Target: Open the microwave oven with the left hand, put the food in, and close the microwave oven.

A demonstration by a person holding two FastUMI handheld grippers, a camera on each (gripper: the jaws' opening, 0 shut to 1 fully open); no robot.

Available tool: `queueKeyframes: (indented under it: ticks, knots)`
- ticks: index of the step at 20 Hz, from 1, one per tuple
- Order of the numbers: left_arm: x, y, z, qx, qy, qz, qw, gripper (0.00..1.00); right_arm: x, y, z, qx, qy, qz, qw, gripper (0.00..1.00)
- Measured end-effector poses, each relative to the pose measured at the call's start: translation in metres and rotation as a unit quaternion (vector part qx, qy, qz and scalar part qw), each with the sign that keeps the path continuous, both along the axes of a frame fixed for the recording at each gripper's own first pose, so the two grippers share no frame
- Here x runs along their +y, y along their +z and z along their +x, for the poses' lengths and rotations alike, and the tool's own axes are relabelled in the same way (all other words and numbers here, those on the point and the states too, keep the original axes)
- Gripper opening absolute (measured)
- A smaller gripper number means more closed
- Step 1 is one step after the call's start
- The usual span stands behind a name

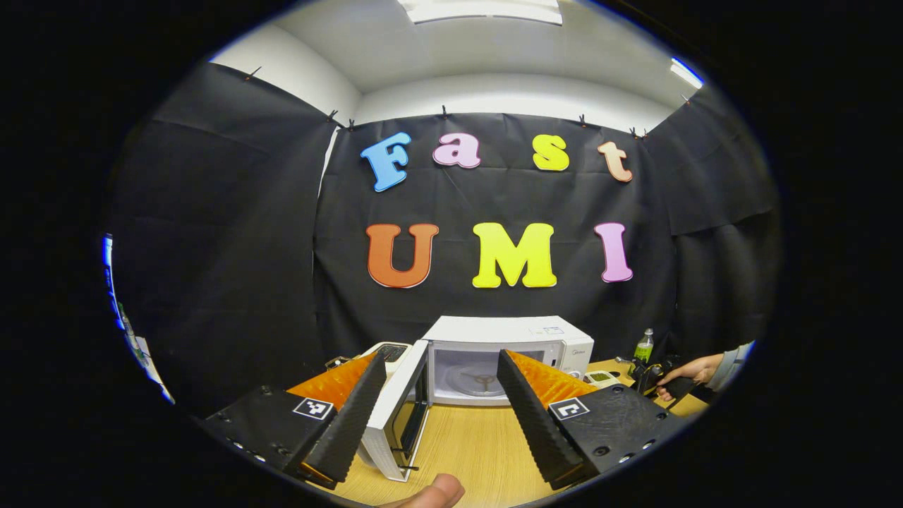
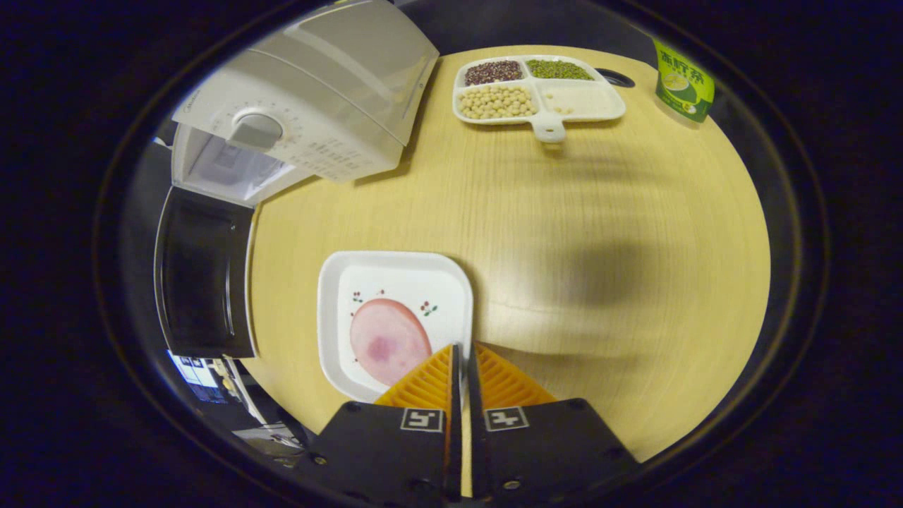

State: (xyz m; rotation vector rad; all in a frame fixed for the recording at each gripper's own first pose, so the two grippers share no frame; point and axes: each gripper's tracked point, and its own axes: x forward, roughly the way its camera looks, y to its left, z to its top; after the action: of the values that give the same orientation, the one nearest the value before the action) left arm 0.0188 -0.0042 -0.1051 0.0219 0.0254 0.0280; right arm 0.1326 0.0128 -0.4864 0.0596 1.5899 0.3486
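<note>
The white microwave (image 1: 508,339) stands at the back of the wooden table with its door (image 1: 402,416) swung wide to the left and its glass turntable (image 1: 483,381) bare. My left gripper (image 1: 441,355) is open in front of it, holding nothing, with the door's edge beside its left finger. In the right gripper view, a white square plate (image 2: 402,282) carries a pink slice of ham (image 2: 388,339). My right gripper (image 2: 463,347) is shut on the plate's near right rim. From above, the microwave (image 2: 317,92) and its dark open door (image 2: 204,271) lie to the left.
A divided white tray (image 2: 549,130) of beans and grains sits at the table's far side beside a green carton (image 2: 683,83). In the left gripper view, a green bottle (image 1: 643,346) stands right of the microwave, near a person's hand (image 1: 695,368). A thumb (image 1: 437,492) shows at the bottom.
</note>
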Motion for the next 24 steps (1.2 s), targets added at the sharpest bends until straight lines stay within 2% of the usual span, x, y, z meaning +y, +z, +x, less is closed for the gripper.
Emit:
queueKeyframes:
  ticks: [1, 5, 10, 13, 16, 19, 20, 22, 24]
  knots:
    - [0.0, 0.0, 0.001, 0.0, 0.001, 0.002, 1.0, 0.95, 0.0, -0.002, 0.001, 0.006, -0.001, 0.007, 1.0, 0.04]
    - [-0.003, 0.002, -0.001, 0.001, -0.005, 0.012, 1.0, 0.95, -0.002, 0.0, -0.009, 0.032, -0.032, 0.036, 0.998, 0.04]
    - [-0.004, 0.002, -0.01, -0.002, -0.019, 0.001, 1.0, 0.95, 0.001, 0.015, -0.027, 0.036, -0.061, 0.074, 0.995, 0.04]
    - [-0.002, 0.004, -0.017, -0.004, -0.022, -0.001, 1.0, 0.95, 0.005, 0.028, -0.035, 0.029, -0.089, 0.079, 0.992, 0.04]
    - [0.002, -0.001, -0.024, -0.006, -0.031, 0.001, 1.0, 0.95, 0.013, 0.039, -0.037, 0.003, -0.09, 0.072, 0.993, 0.04]
    - [0.009, -0.012, -0.028, 0.002, -0.04, -0.002, 0.999, 0.95, 0.036, 0.052, -0.044, -0.014, -0.098, 0.08, 0.992, 0.04]
    - [0.014, -0.014, -0.027, 0.003, -0.042, -0.002, 0.999, 0.95, 0.046, 0.055, -0.047, -0.017, -0.1, 0.086, 0.991, 0.12]
    - [0.023, -0.019, -0.022, 0.002, -0.046, -0.004, 0.999, 0.95, 0.068, 0.059, -0.05, -0.028, -0.104, 0.092, 0.99, 0.0]
    - [0.034, -0.031, -0.016, 0.011, -0.046, -0.013, 0.999, 0.95, 0.091, 0.059, -0.05, -0.044, -0.119, 0.087, 0.988, 0.04]
